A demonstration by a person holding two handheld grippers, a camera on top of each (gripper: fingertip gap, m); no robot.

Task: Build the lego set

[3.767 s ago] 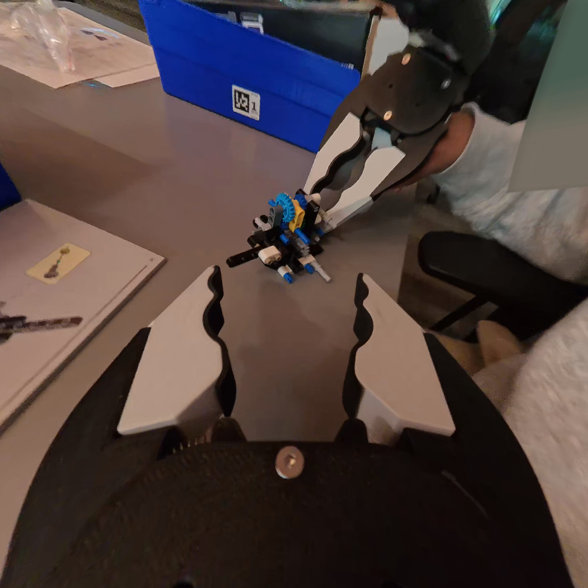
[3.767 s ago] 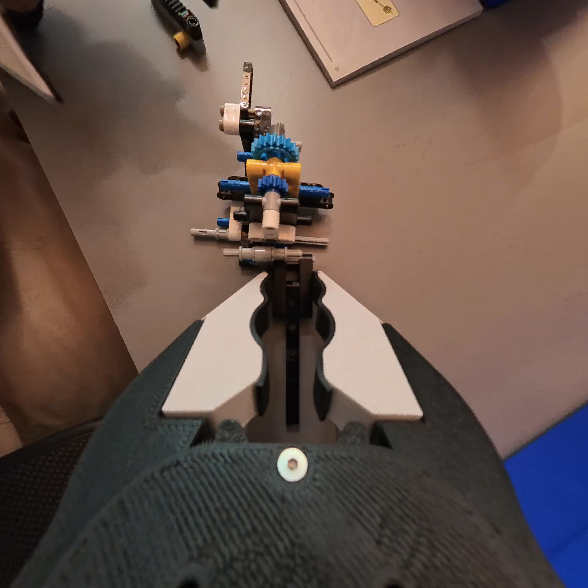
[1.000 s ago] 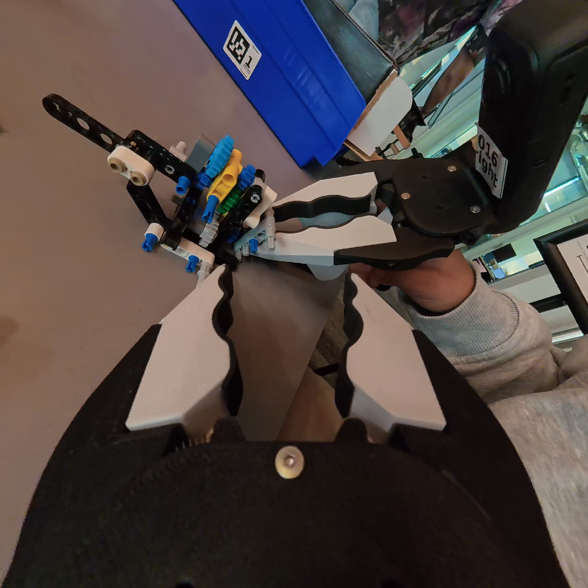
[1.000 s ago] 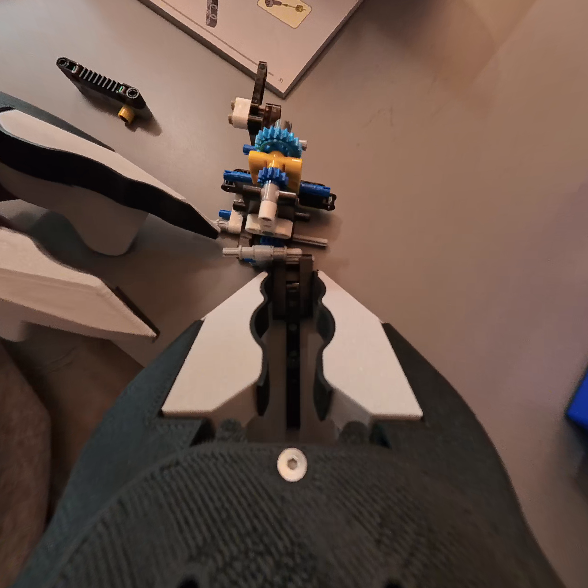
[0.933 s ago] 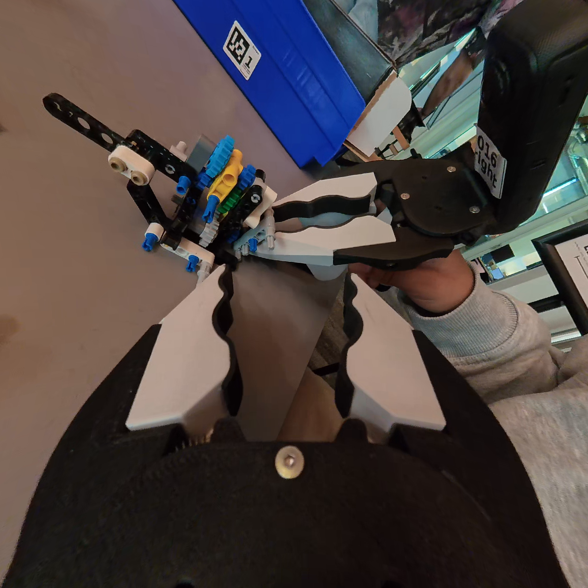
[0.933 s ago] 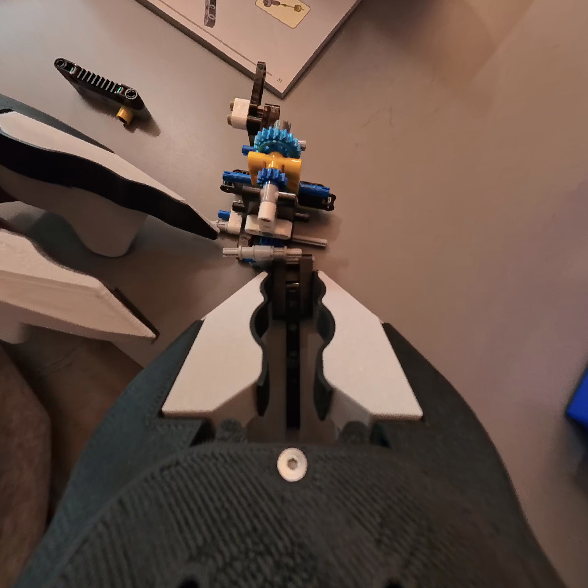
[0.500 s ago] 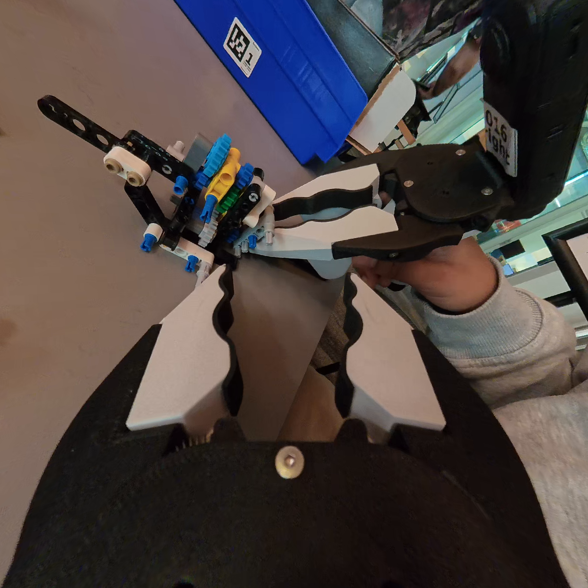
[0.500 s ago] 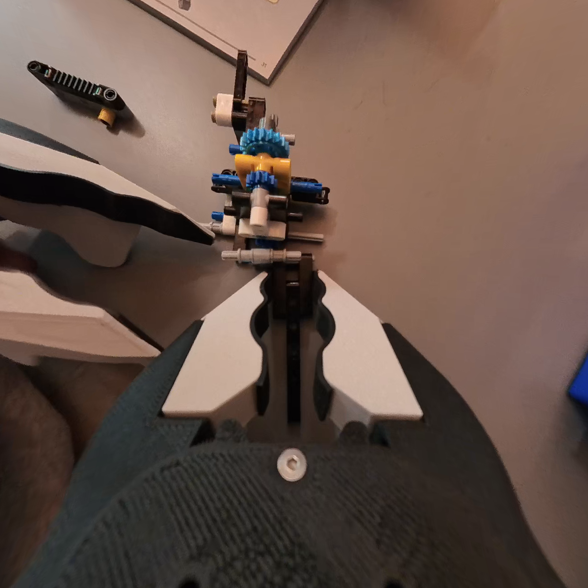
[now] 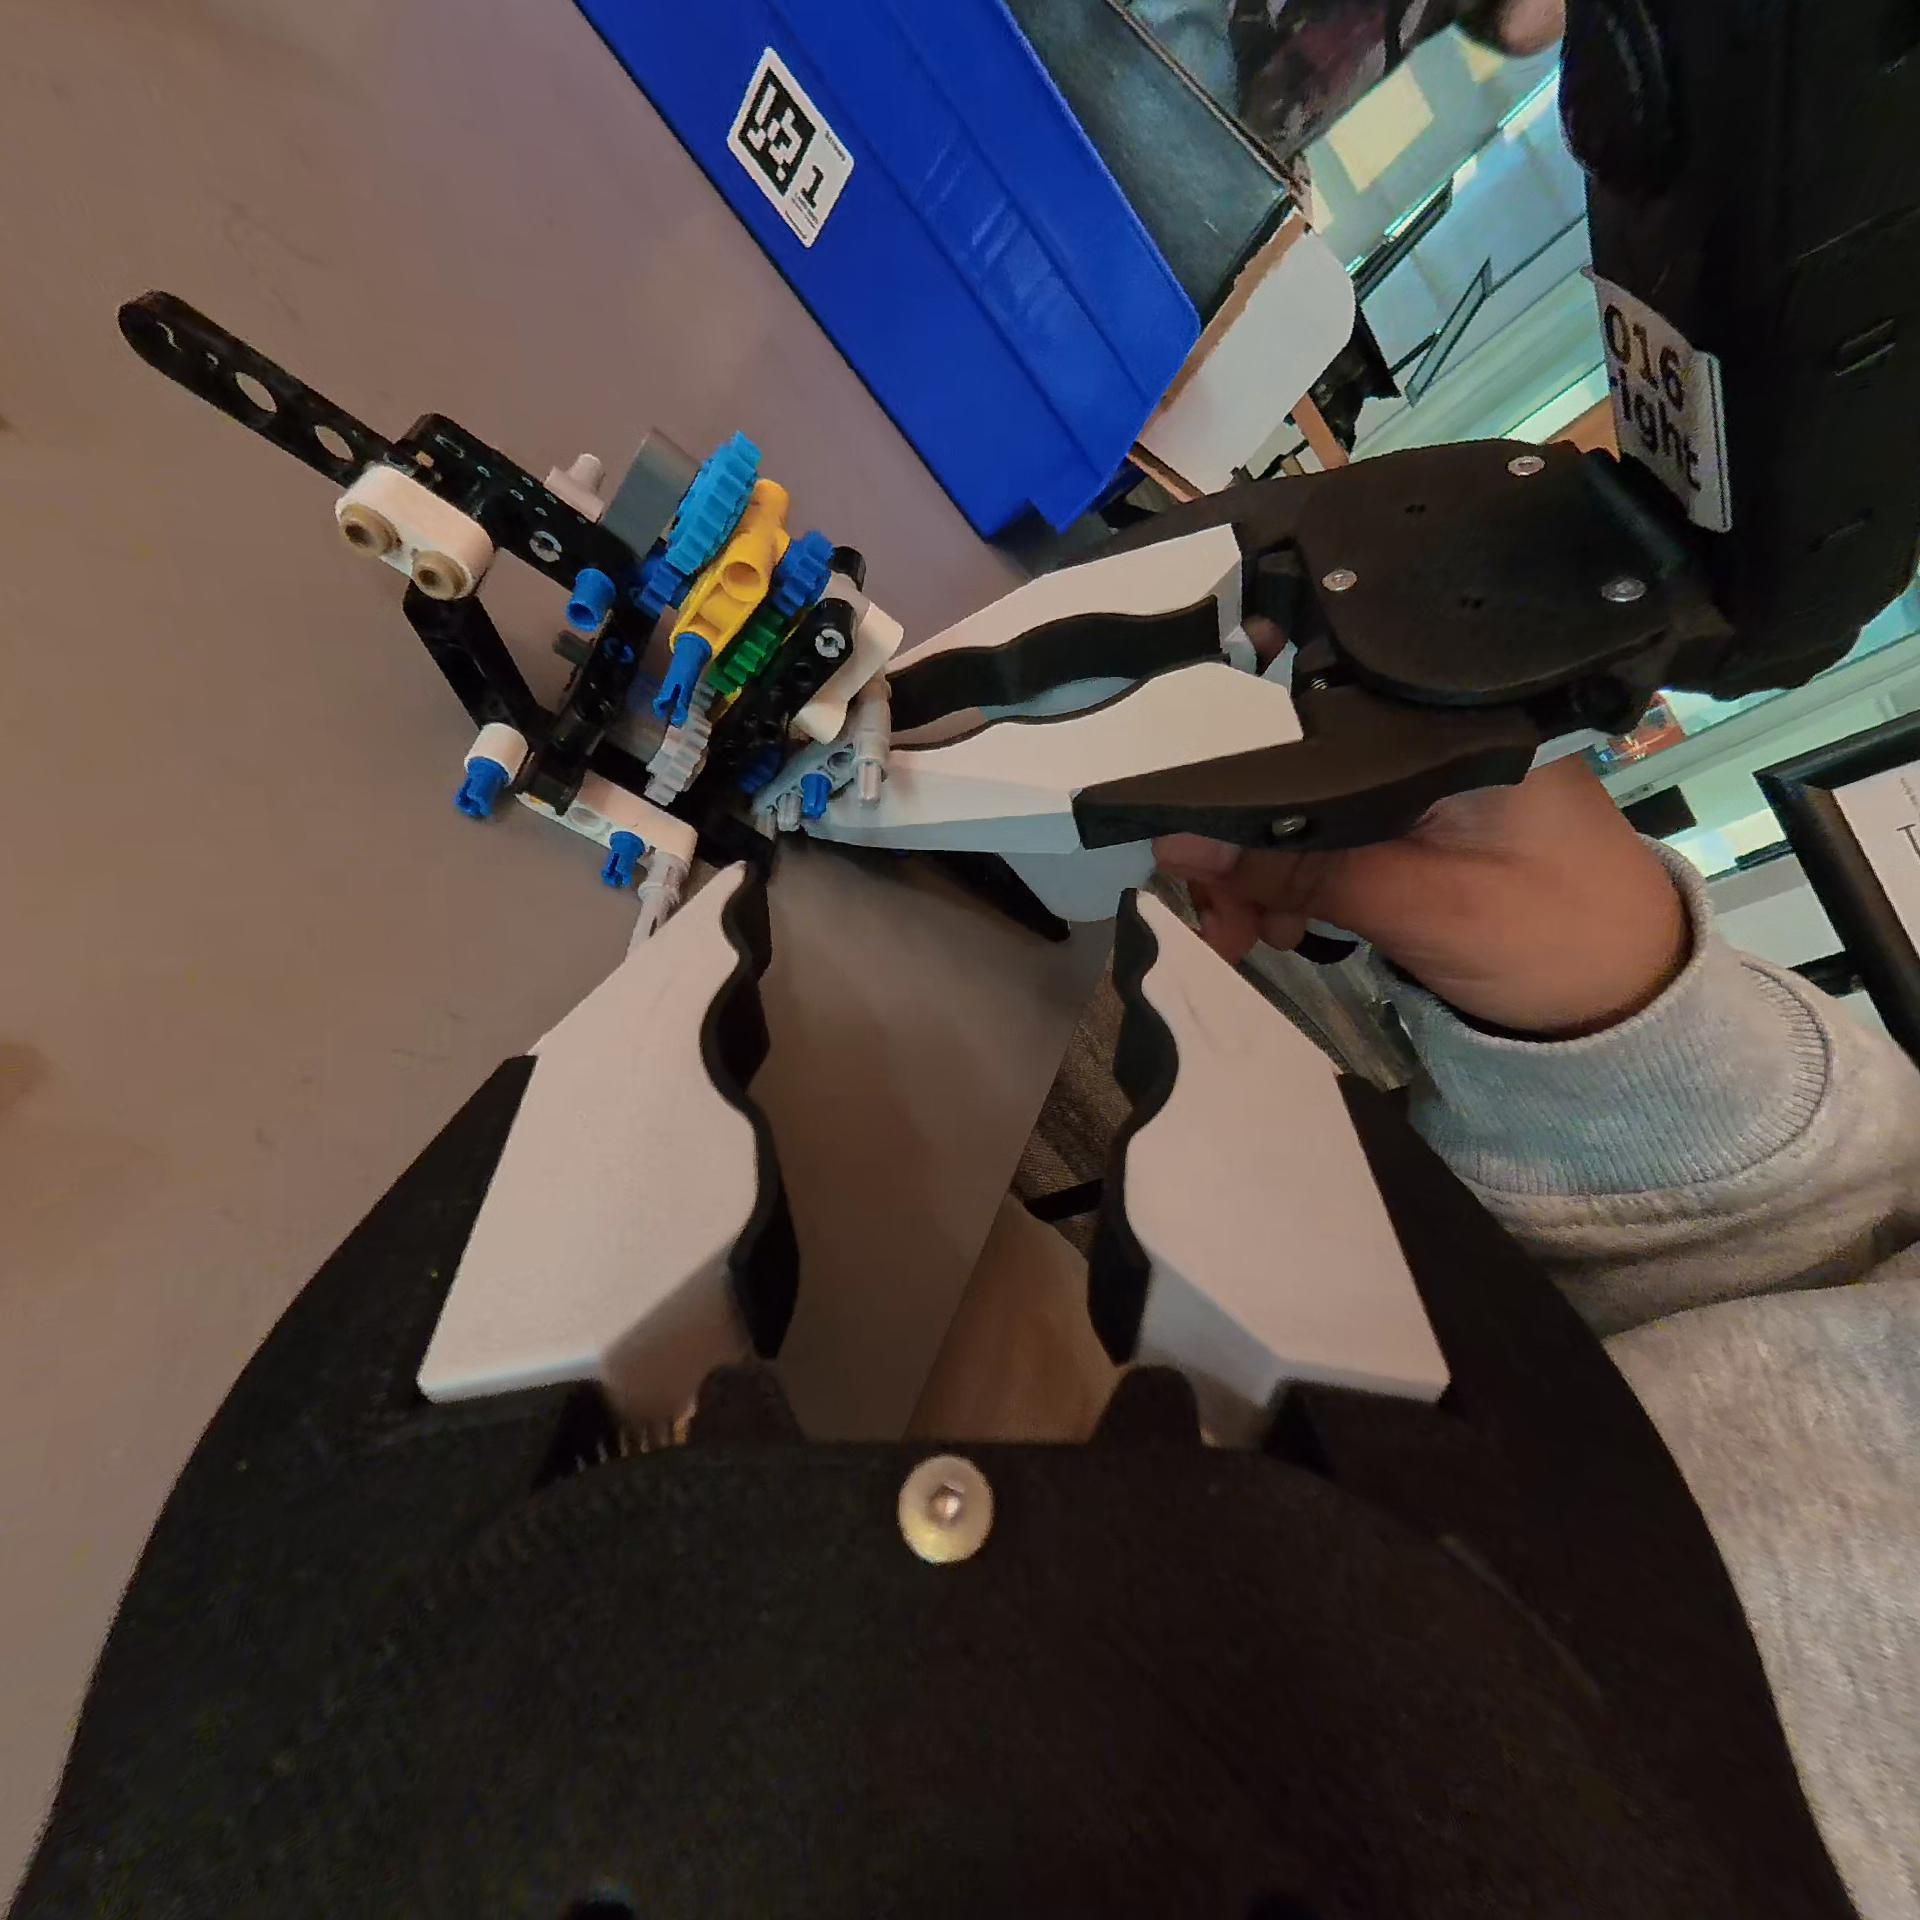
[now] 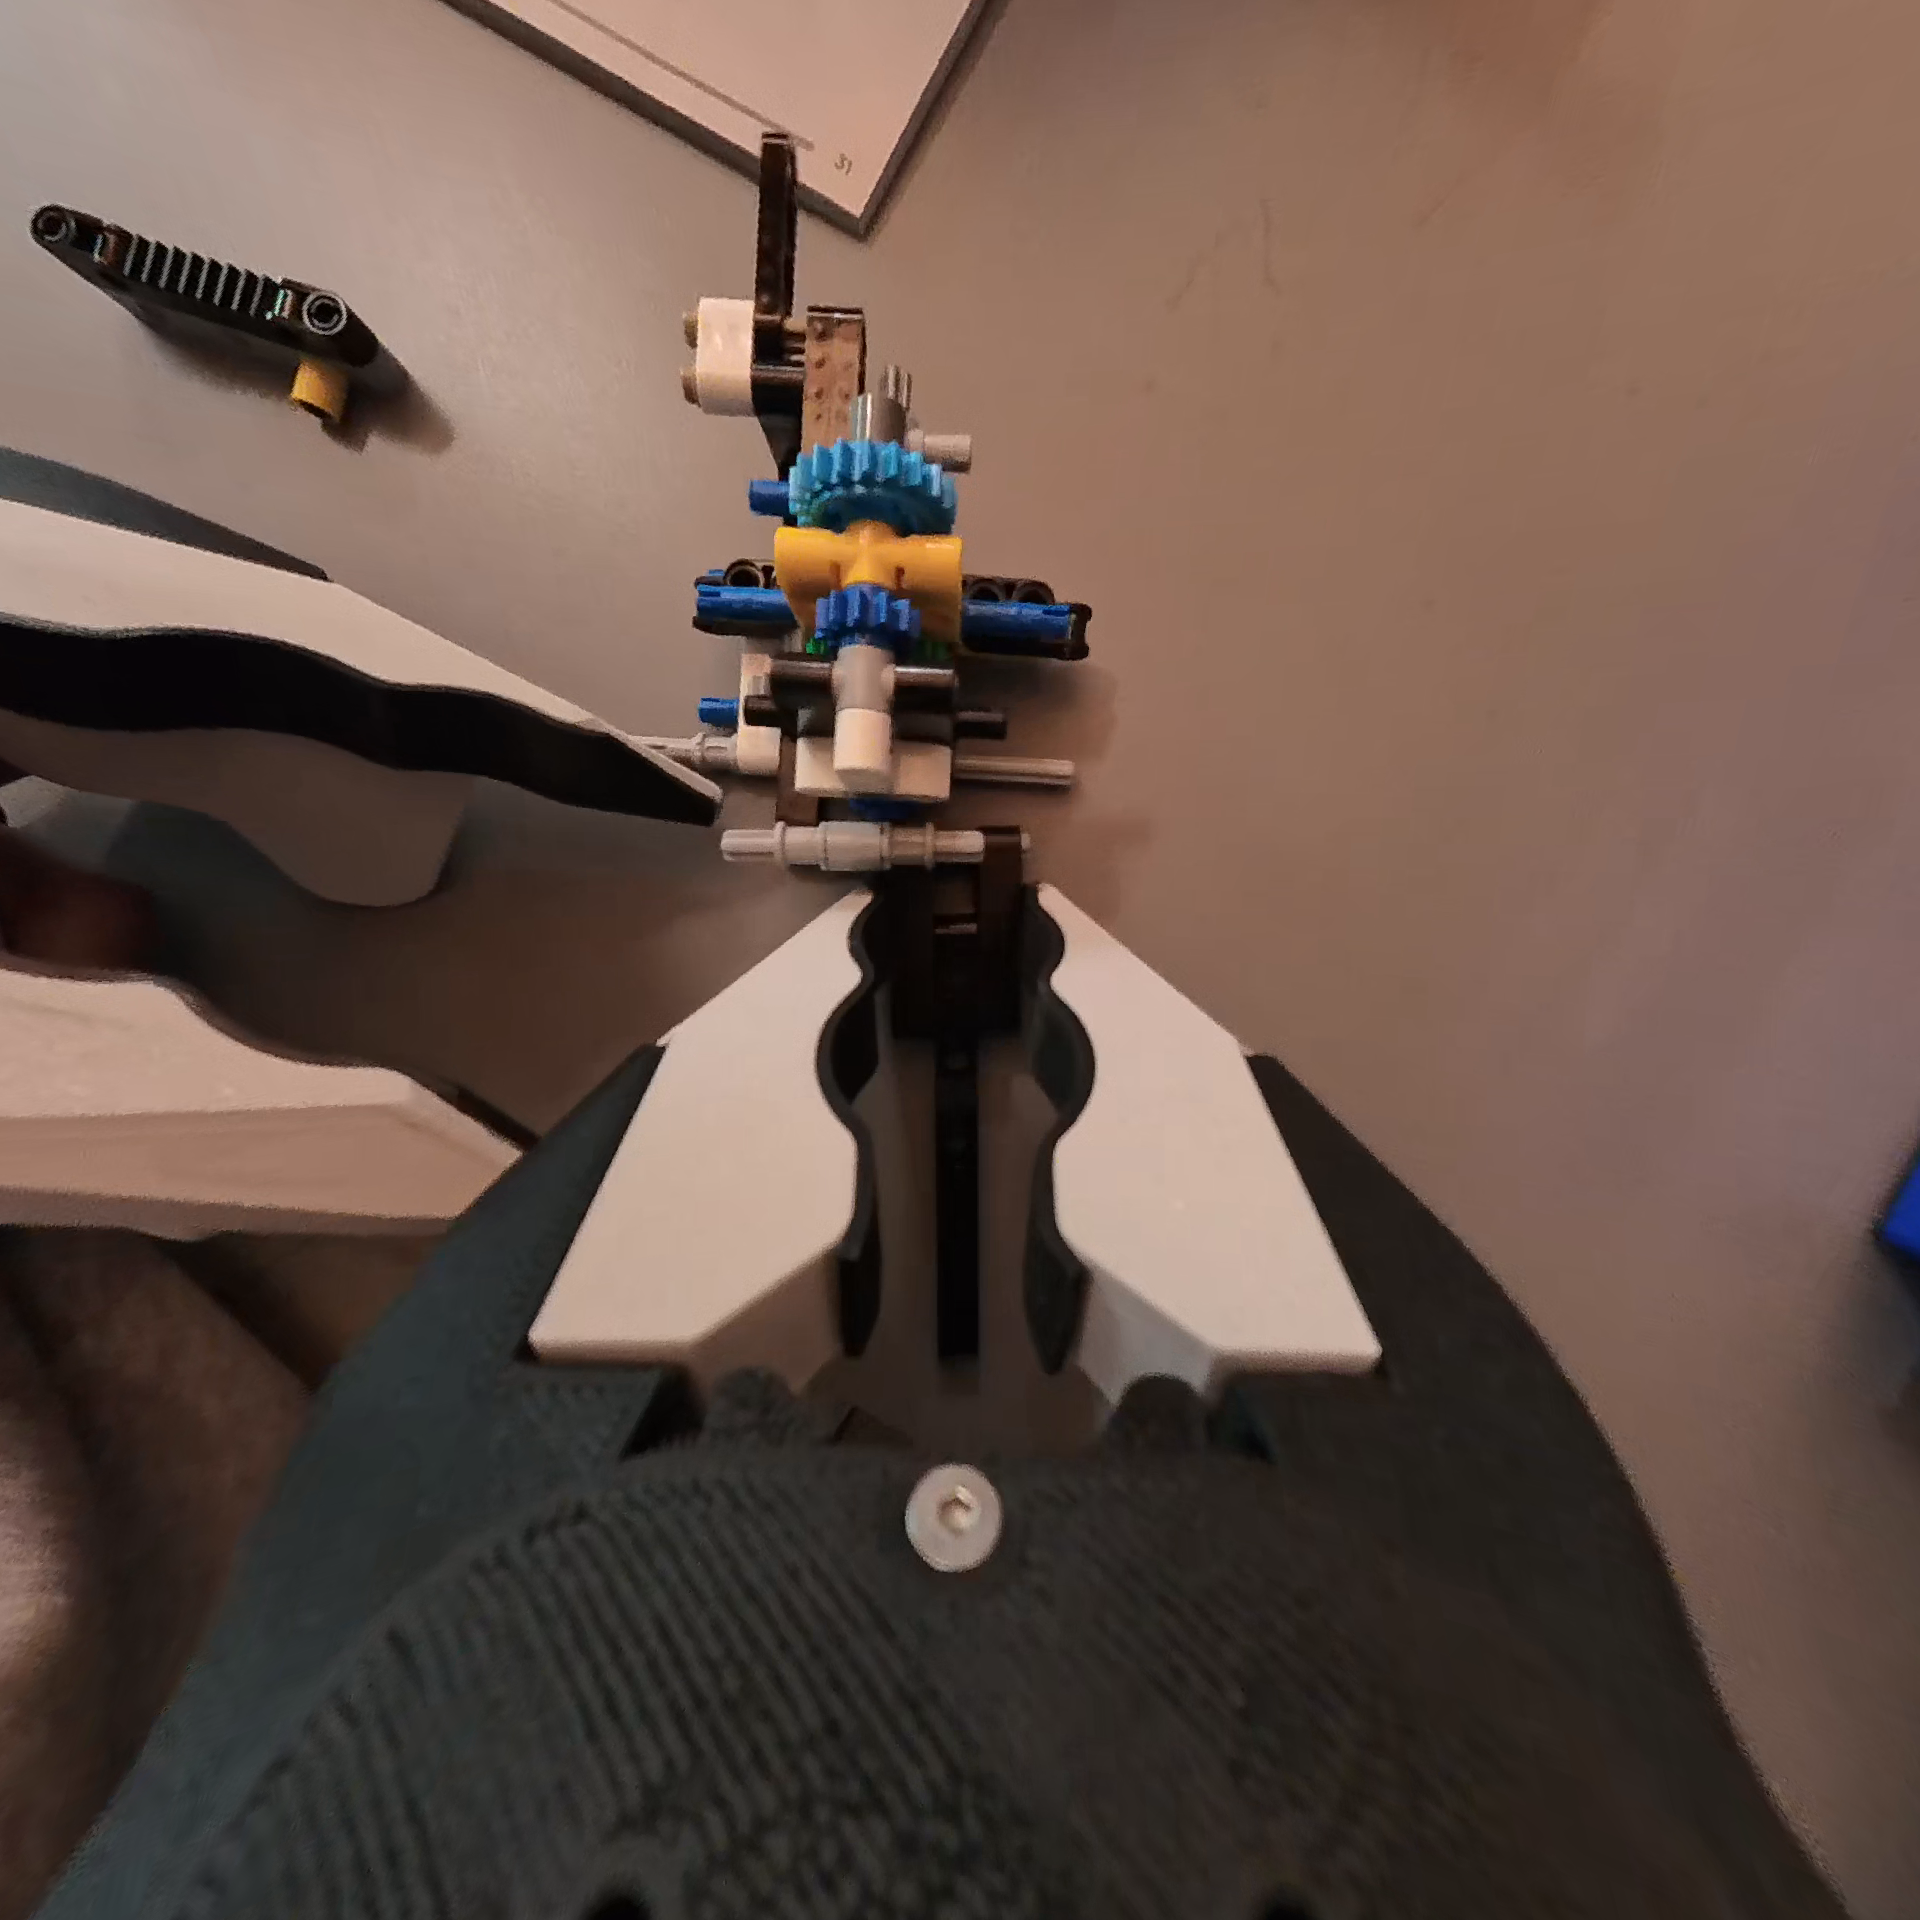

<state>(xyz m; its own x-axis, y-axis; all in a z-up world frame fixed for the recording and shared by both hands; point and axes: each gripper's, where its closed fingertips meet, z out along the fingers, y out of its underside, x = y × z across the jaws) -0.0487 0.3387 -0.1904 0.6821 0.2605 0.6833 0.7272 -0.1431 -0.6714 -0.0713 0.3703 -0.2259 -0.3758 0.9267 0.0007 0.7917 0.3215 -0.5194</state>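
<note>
The lego assembly (image 9: 665, 623) is a black beam frame with blue gears, a yellow hub, a green gear and white and blue pins, held just over the grey table (image 9: 208, 935). My right gripper (image 10: 951, 914) is shut on the black beam at its near end; it also shows in the left wrist view (image 9: 894, 727). My left gripper (image 9: 940, 894) is open and empty, with its left fingertip (image 9: 743, 883) right against the assembly's near edge. In the right wrist view one left finger (image 10: 312, 644) points at the assembly's grey pins from the left.
A blue bin (image 9: 935, 260) with a square marker tag stands behind the assembly. A loose black toothed piece with a yellow pin (image 10: 208, 291) lies at the far left. An open instruction booklet (image 10: 790, 73) lies beyond the assembly. A grey-sleeved hand (image 9: 1455, 914) holds the right gripper. Across from one pair of fingers to the other is roughly 6 cm.
My left gripper has swung in from farther back to right beside the assembly and stays open. In the last second the right gripper has shifted the assembly only slightly.
</note>
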